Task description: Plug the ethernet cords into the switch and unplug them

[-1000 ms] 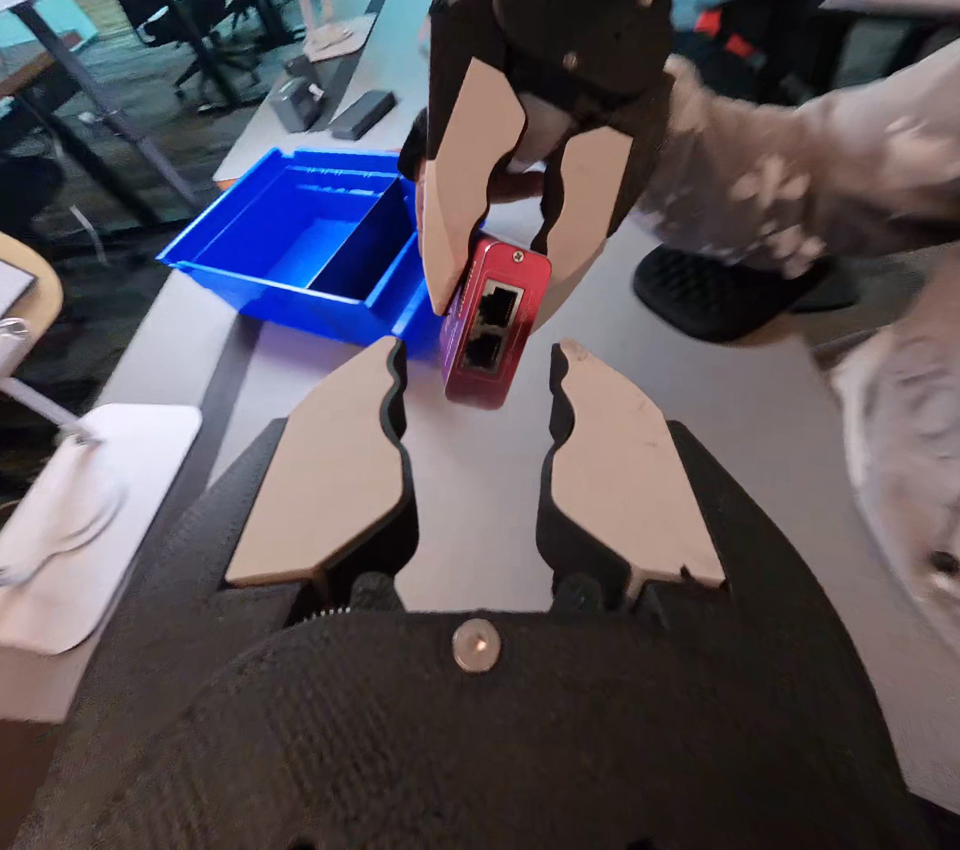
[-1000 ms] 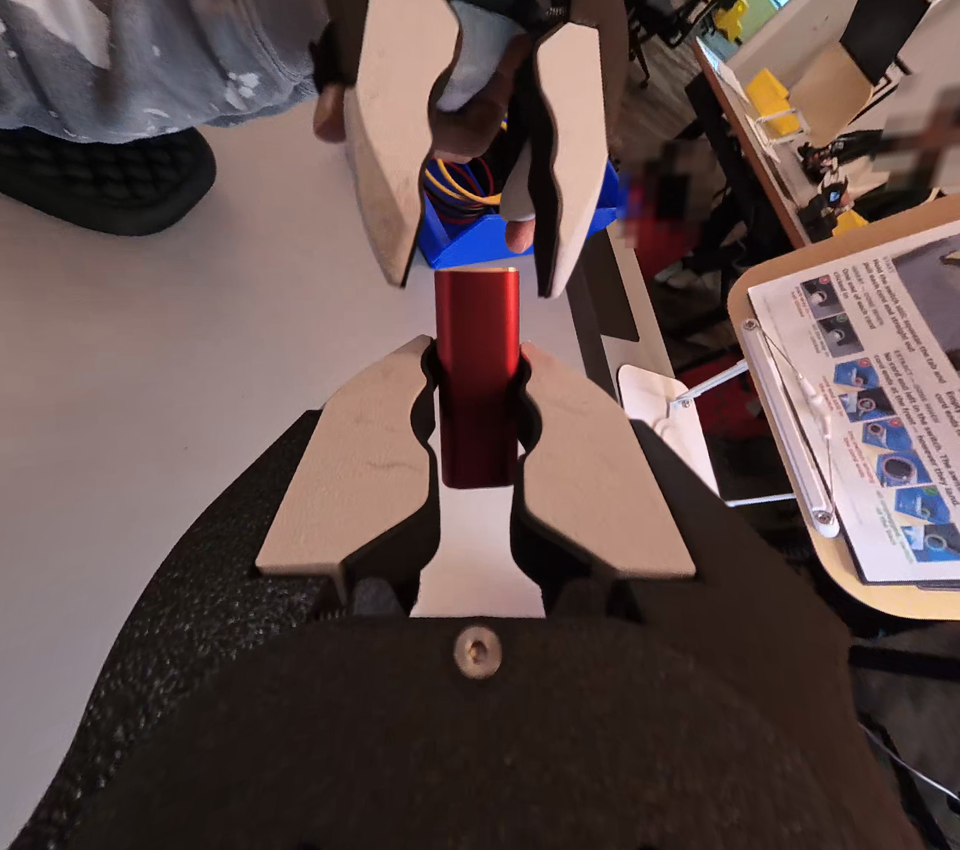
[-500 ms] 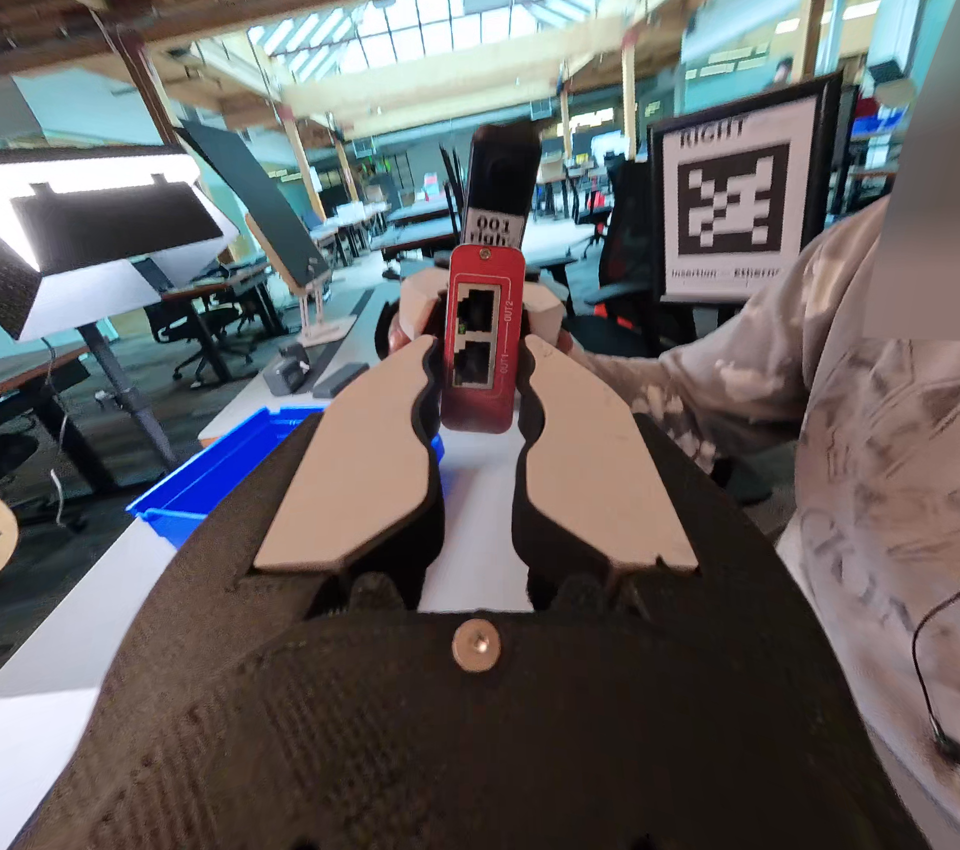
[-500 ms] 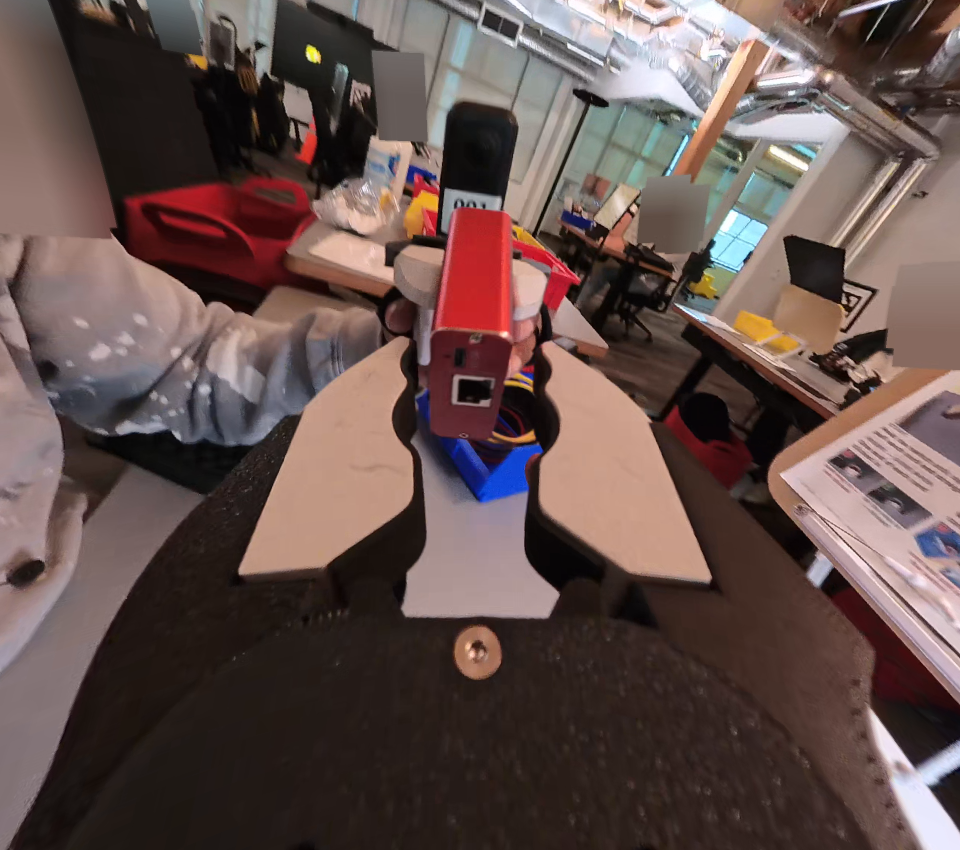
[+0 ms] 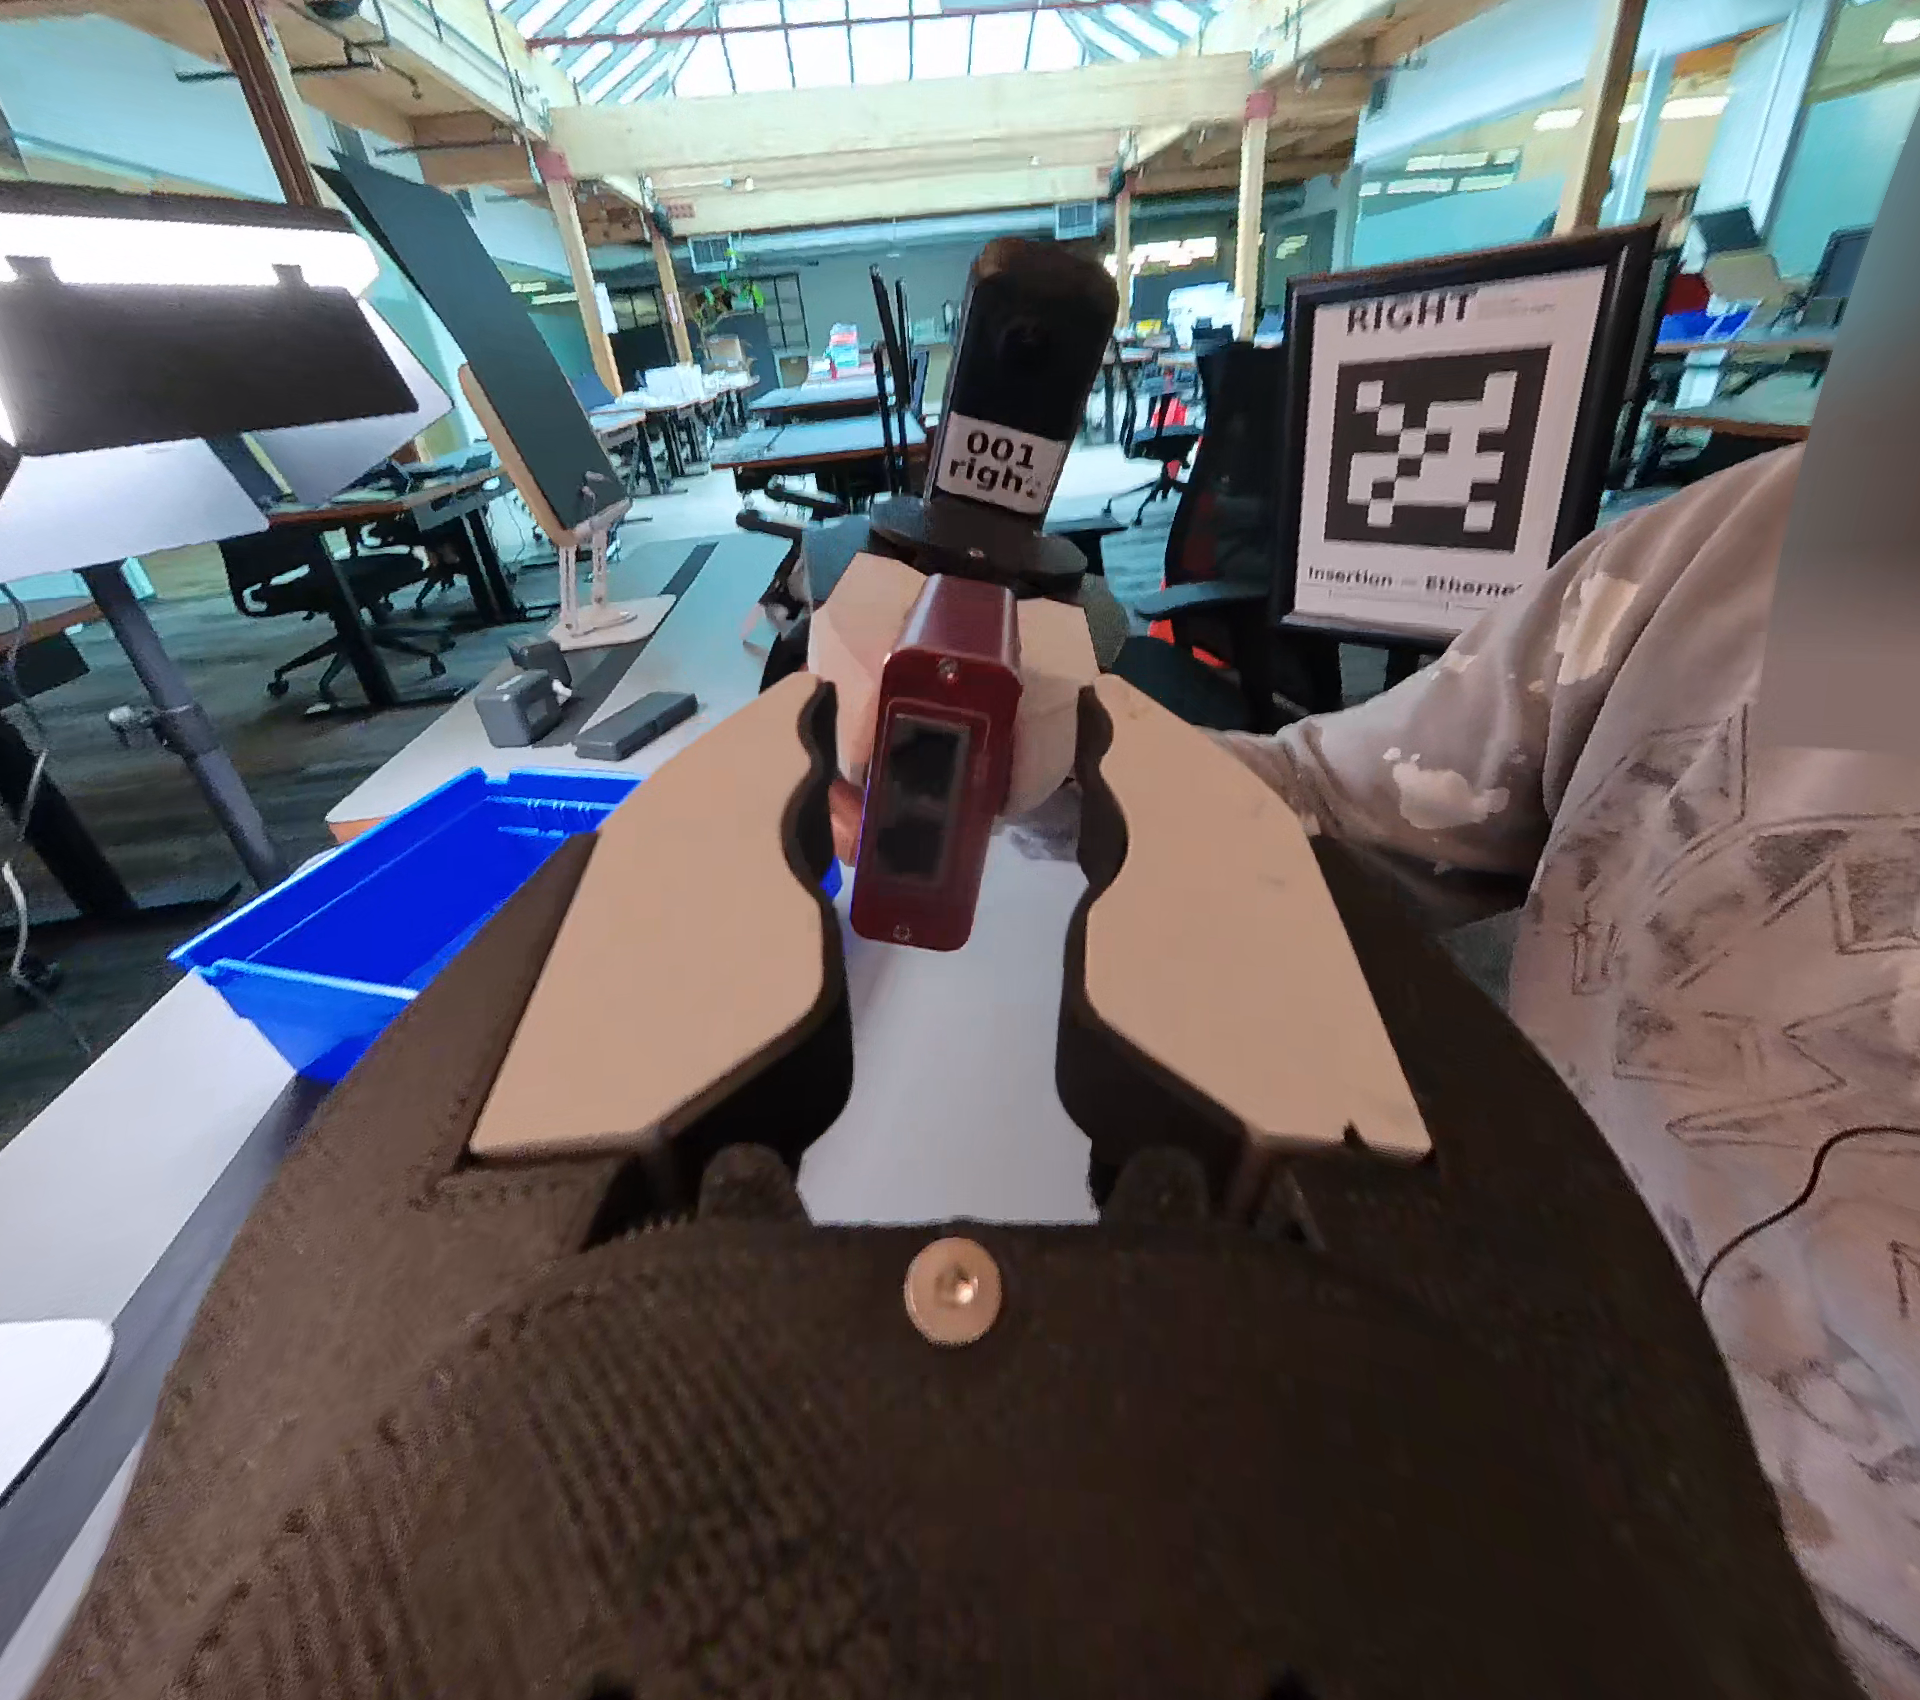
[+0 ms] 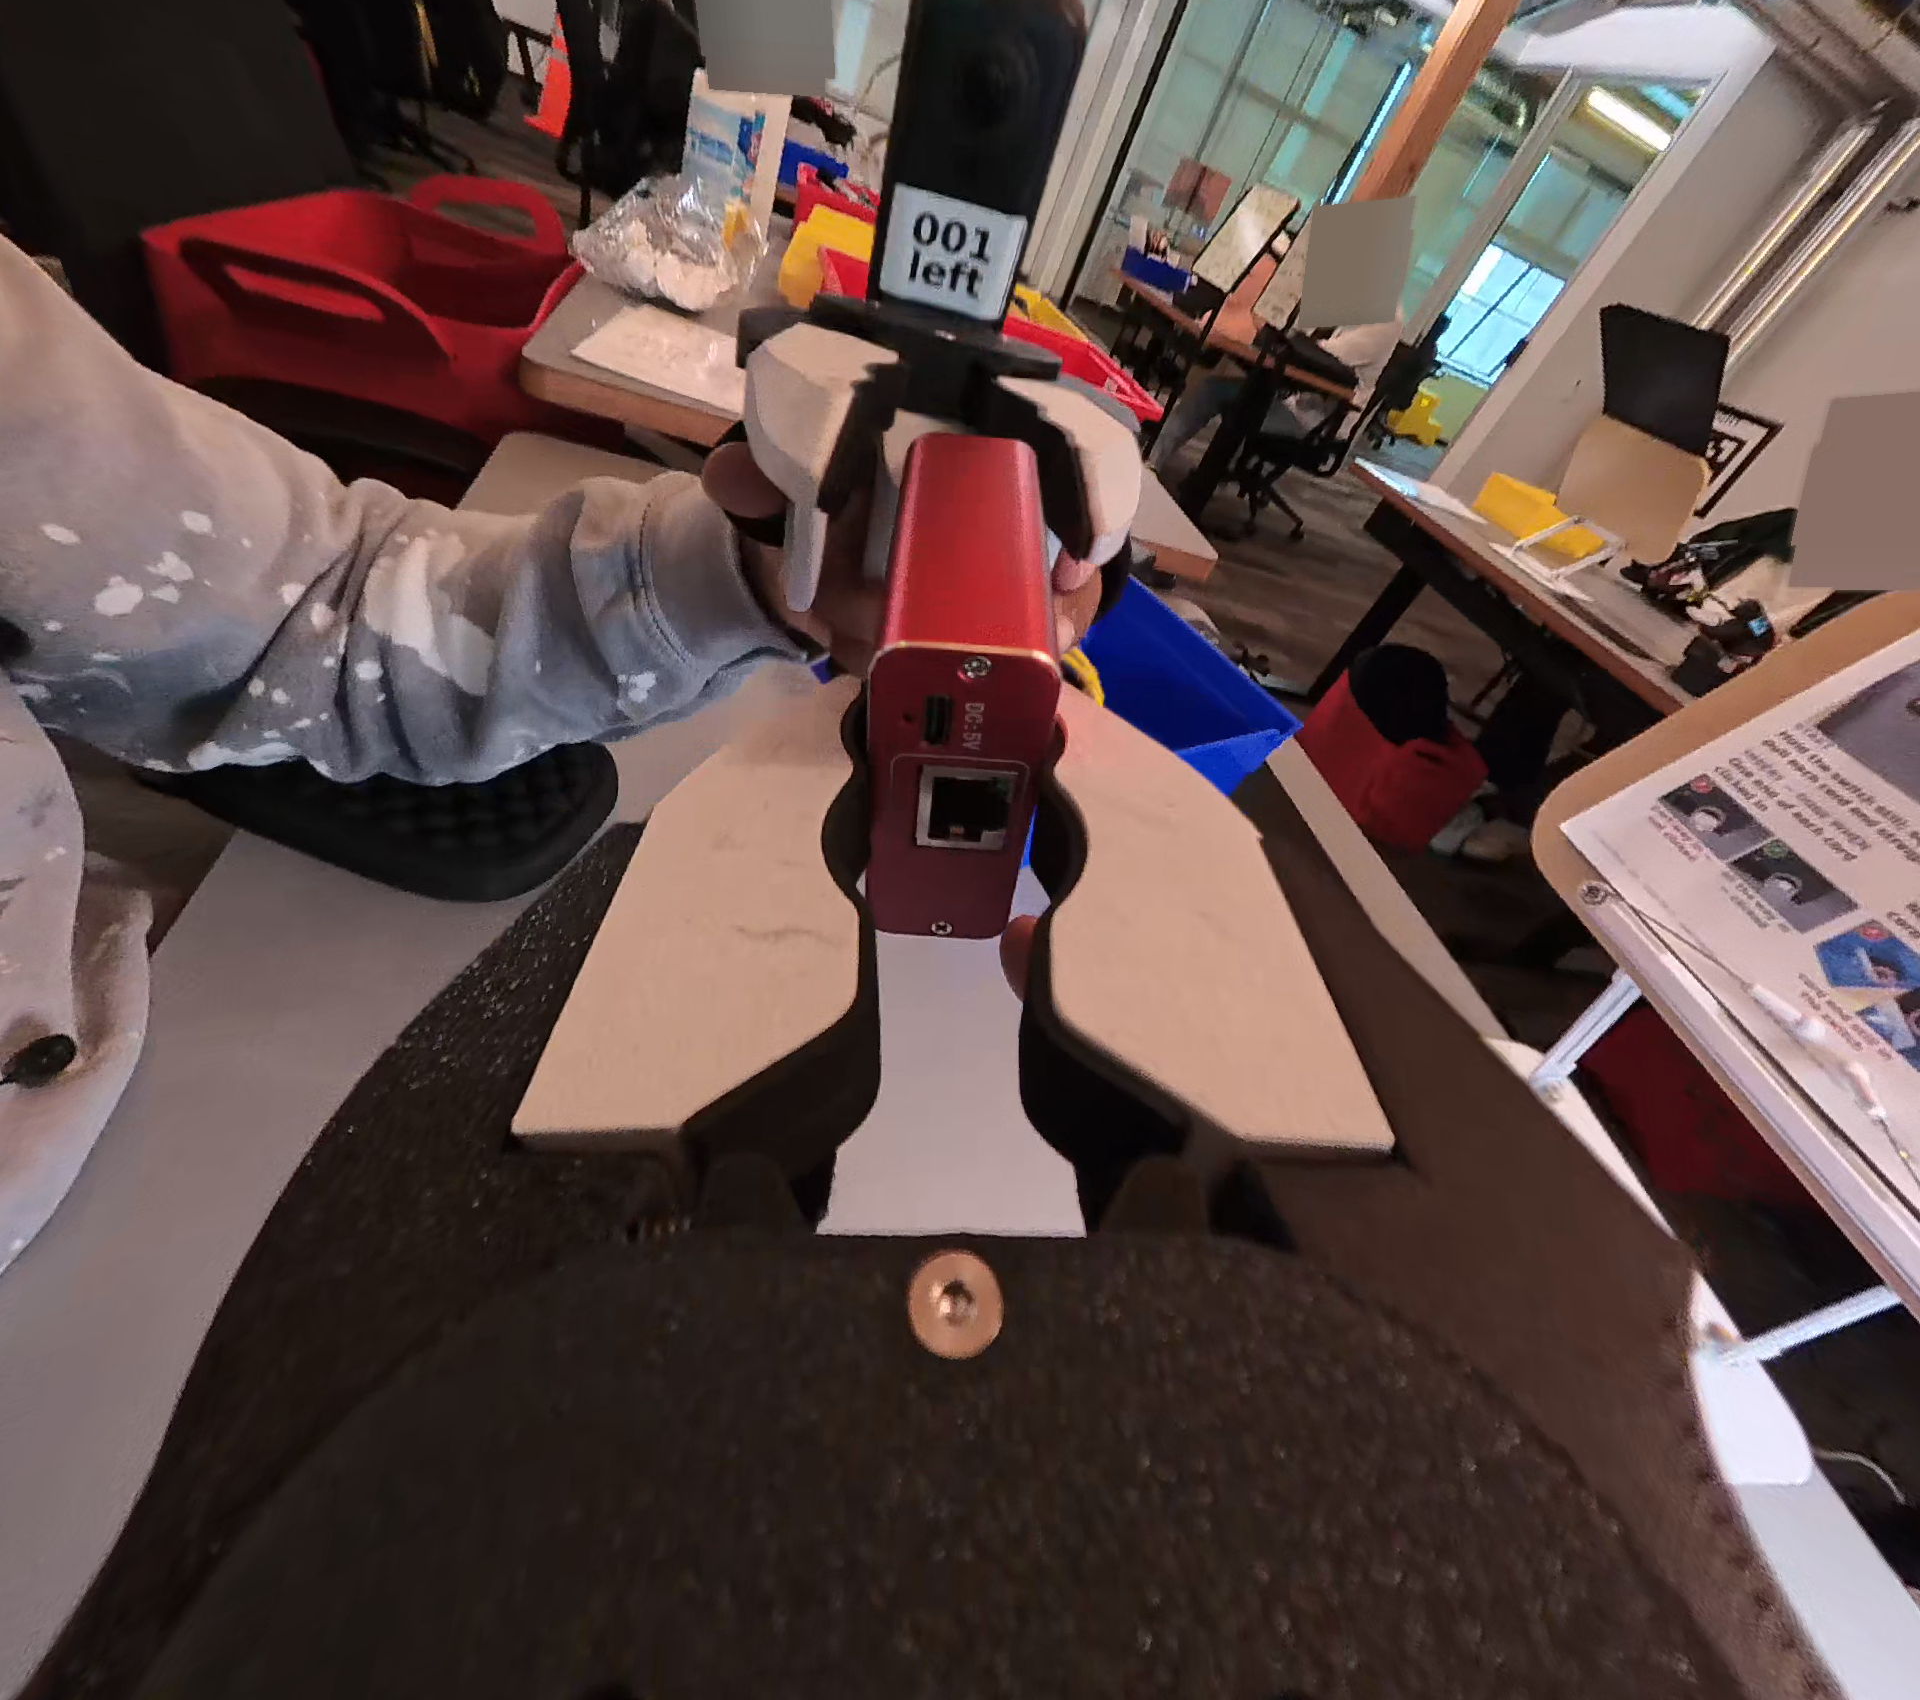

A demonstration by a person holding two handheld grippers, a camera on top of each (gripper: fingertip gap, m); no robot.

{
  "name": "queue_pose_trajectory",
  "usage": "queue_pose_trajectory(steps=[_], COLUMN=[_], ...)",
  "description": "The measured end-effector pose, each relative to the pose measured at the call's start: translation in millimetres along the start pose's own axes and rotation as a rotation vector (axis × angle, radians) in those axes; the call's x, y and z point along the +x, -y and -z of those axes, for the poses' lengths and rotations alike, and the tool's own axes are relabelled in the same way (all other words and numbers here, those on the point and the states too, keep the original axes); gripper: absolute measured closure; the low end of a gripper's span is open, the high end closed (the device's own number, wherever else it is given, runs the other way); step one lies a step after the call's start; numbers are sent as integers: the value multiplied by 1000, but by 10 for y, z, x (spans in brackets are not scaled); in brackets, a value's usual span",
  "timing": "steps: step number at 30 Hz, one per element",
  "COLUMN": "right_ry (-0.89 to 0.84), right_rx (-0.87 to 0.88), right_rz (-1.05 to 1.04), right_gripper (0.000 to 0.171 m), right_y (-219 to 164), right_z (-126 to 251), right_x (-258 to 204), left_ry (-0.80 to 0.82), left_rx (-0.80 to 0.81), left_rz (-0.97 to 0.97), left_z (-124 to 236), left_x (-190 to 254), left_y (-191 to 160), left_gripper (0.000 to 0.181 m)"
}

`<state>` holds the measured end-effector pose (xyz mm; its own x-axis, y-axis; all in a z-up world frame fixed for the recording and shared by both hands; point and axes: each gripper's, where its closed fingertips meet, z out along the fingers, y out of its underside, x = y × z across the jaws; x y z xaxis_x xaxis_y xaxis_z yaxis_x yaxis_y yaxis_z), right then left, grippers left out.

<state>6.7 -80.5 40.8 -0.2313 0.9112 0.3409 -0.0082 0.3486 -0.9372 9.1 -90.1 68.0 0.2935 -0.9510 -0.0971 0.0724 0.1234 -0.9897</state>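
The red metal switch (image 5: 925, 777) is held up above the grey table (image 5: 104, 1131) between both grippers. Its two-port end faces the left wrist view. Its single-port end (image 6: 961, 819) faces the right wrist view. My right gripper (image 6: 956, 715) is shut on the switch, its finger notches against both sides; it shows behind the switch in the left wrist view (image 5: 951, 663). My left gripper (image 5: 951, 694) is open, with a gap between each finger and the switch; it also shows in the right wrist view (image 6: 940, 487). No cord is in either port.
An empty blue bin (image 5: 395, 902) sits on the table beyond the left gripper. Another blue bin (image 6: 1174, 684) with a yellow cord (image 6: 1081, 674) lies beyond the right gripper. A black pad (image 6: 416, 819), a printed sheet on a stand (image 6: 1766, 871) and a framed marker sign (image 5: 1455, 445) stand around.
The switch went from standing on the table in the right gripper to being lifted. Half a second ago the left gripper was shut on it; now the left has opened and the right has closed.
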Motion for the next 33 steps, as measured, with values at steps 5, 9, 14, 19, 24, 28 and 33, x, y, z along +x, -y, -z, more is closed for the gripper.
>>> queue_pose_trajectory(steps=[5,9,14,19,24,28,33], right_ry=[4,-29,-47,-8,9,10,-5], right_rx=[-25,10,49,76,84,74,65], right_rz=[2,-2,7,-4,-22,-28,-47], right_gripper=[144,142,140,140,142,142,142], right_y=[-84,-44,20,55,65,39,-24], right_z=[-98,-84,-54,-79,-90,-97,-76], right_x=[-28,24,38,-28,-48,-41,30], left_ry=[53,82,81,34,31,39,87], left_rx=[-108,-47,36,84,89,17,1], left_rz=[-83,-112,-110,-122,-127,-106,-108], left_z=[-21,-56,-101,-152,-181,-152,29], left_x=[-32,-54,-41,28,38,21,-16], left_y=[-135,-67,-2,-10,-28,-66,72], left_gripper=[153,154,154,154,154,154,153])
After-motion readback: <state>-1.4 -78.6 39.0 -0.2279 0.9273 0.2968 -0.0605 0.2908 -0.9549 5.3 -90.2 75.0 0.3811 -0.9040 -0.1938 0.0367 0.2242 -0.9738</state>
